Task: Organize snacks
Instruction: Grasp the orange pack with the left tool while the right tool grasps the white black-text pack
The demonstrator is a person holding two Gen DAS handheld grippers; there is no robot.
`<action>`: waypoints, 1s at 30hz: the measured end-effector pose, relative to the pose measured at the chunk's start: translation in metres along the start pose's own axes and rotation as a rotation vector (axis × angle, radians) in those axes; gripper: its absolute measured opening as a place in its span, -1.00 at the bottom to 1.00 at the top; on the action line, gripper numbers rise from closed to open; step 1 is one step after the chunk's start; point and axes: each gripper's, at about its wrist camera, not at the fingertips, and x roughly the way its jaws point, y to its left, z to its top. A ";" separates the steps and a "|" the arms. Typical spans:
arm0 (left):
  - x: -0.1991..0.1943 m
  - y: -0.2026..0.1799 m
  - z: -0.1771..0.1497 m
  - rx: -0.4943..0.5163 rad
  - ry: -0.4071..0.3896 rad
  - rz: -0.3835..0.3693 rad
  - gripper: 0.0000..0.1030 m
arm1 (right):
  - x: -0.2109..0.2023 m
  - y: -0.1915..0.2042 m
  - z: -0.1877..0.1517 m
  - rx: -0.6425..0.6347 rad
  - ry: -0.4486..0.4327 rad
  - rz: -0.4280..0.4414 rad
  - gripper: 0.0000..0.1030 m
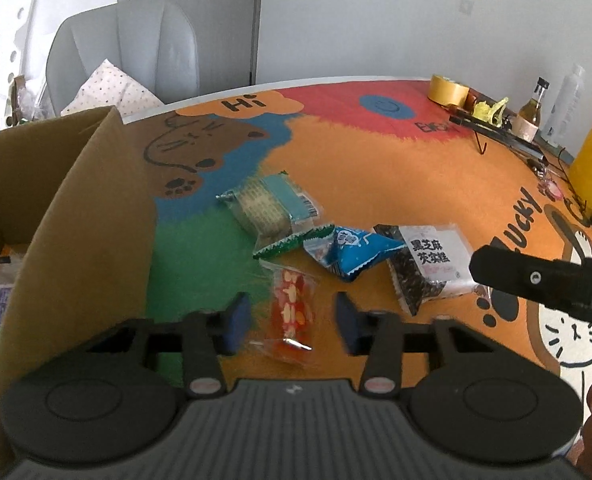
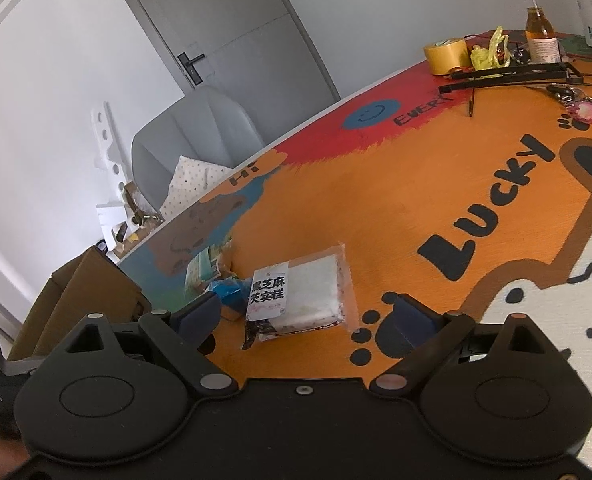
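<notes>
Five packets: loose on the table, none held.
Box (image 1: 76,208): far left, cardboard, flap up; some packets show inside at the left edge.
Cracker pack (image 1: 270,206): nearest the box, on the blue and green print.
Green packet (image 1: 292,240): partly under its neighbours.
Candy bag (image 1: 292,312): clear, red and yellow sweets; lies between the fingers of the left gripper (image 1: 292,322), untouched as far as can be told.
Blue pack (image 1: 353,250): crumpled, touching the green packet.
Sesame cake (image 2: 299,294): rightmost, white label with black print; lies ahead of the right gripper (image 2: 309,320).
Left gripper state: jaws wide apart, holding nothing.
Right gripper state: jaws wide apart, holding nothing.
Step in hand, by judgement: picking the candy bag for the box.
Advice: lower until the pads straddle the bag's middle, close on the filled part and not the slack film, lift clear of the flap before moving left.
Risk: thin film may slip or fold.
Surface: cartoon mat (image 2: 435,208), orange ground, "Lucky" lettering.
Far edge: tape roll (image 1: 447,90), bottle (image 2: 539,28), clutter.
Room: grey chair (image 1: 128,56), grey door (image 2: 232,24), white walls.
</notes>
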 end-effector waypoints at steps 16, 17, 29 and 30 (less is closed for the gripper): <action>-0.002 0.026 0.005 -0.050 -0.022 0.000 -0.66 | 0.021 0.027 0.000 -0.135 0.021 -0.080 0.83; -0.003 0.027 0.005 -0.051 -0.024 -0.004 -0.66 | 0.024 0.029 0.000 -0.145 0.026 -0.084 0.83; -0.011 0.038 0.004 -0.082 -0.043 -0.015 -0.67 | 0.042 0.044 -0.008 -0.264 0.038 -0.187 0.24; -0.014 0.039 0.004 -0.082 -0.052 -0.018 -0.67 | 0.040 0.044 -0.008 -0.260 0.038 -0.179 0.14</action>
